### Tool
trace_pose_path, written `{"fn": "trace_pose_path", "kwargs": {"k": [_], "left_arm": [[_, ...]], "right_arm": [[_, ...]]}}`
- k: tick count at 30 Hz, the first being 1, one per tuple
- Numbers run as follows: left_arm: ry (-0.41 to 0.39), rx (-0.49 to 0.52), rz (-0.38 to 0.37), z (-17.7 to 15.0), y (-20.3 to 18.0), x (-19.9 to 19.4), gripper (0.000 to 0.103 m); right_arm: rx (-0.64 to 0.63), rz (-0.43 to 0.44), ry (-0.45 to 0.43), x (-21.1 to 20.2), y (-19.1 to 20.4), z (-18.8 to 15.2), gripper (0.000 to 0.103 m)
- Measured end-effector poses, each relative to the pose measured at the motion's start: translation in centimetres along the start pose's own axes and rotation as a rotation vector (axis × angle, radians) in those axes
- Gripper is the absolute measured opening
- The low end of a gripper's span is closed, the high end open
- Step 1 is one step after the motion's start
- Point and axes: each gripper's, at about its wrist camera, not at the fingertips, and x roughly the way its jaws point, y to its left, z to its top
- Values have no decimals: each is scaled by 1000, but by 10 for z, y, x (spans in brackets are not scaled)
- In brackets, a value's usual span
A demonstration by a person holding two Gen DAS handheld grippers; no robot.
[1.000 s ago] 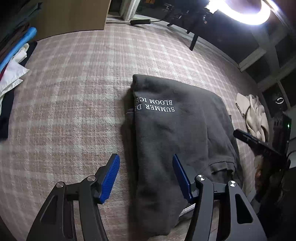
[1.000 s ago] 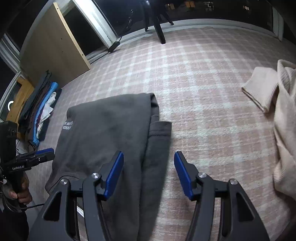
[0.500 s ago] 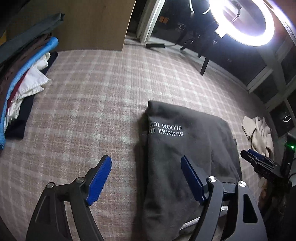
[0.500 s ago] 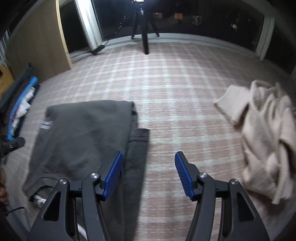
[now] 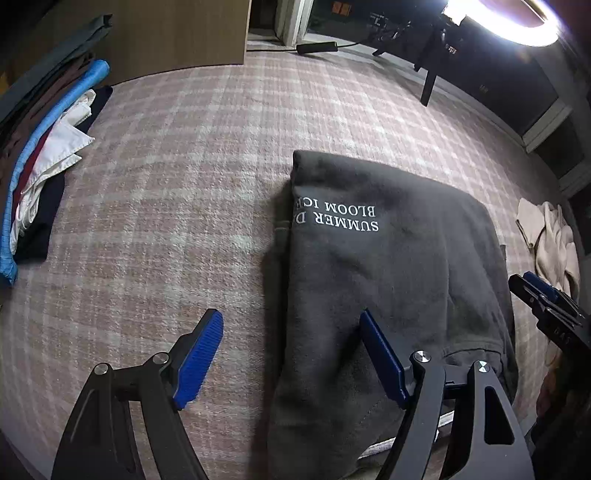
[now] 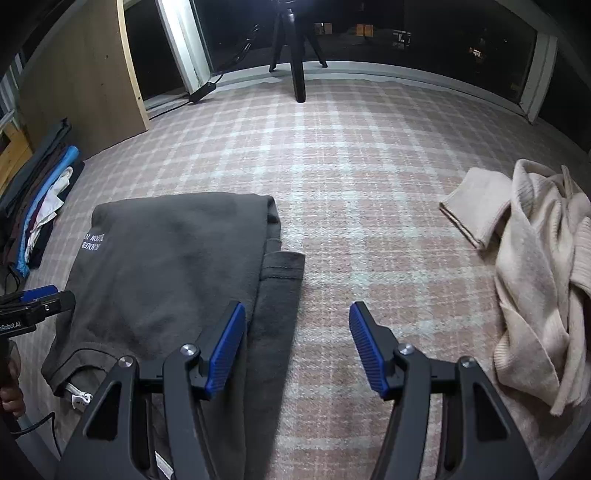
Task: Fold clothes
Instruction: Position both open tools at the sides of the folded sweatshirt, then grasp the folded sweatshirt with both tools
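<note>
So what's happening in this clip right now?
A person is folding clothes on a plaid carpet with two handheld tools. The dark grey sweatshirt lies folded; the left tool, whose jaws have just been opening, and the right tool hover open above it, holding nothing. A cream sweater waits unfolded, near a folded stack.

The white lettering on the grey sweatshirt [image 5: 388, 266] is cut short at its folded left edge, and in the right wrist view it is too small to read. The sweatshirt's near end is hidden behind the claw arms. The ring light [image 5: 509, 22] runs off the top edge. The stack of clothes [image 5: 40, 155] runs off the left edge.
</note>
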Motion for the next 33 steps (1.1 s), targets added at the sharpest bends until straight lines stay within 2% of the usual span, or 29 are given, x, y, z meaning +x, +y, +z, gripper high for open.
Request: {"fn": "trace_pose_path", "kwargs": {"k": [6,9,13,16,23,32,33], "left_arm": [[0,7,-4,9,-4,3,74],[-11,15,-23,14,0,-3,74],[-1,-3,-28,16,14,-7,74],[17,-25,-54,16,21,-3,74],[54,41,-93,12,5,11,74],[66,88,-142,12,-14,19,74],[68,95,-148,11,-17,20,74]], "right_arm": [[5,42,5,2,-2,1,58],[62,103,0,-2,-14,2,58],[116,175,38,3,-24,4,58],[117,200,49,8,-20,2,58],[90,205,85,21,-7,-2,58],[65,259,51,23,-6,-4,58],[64,287,51,24,-5,-5,58]]}}
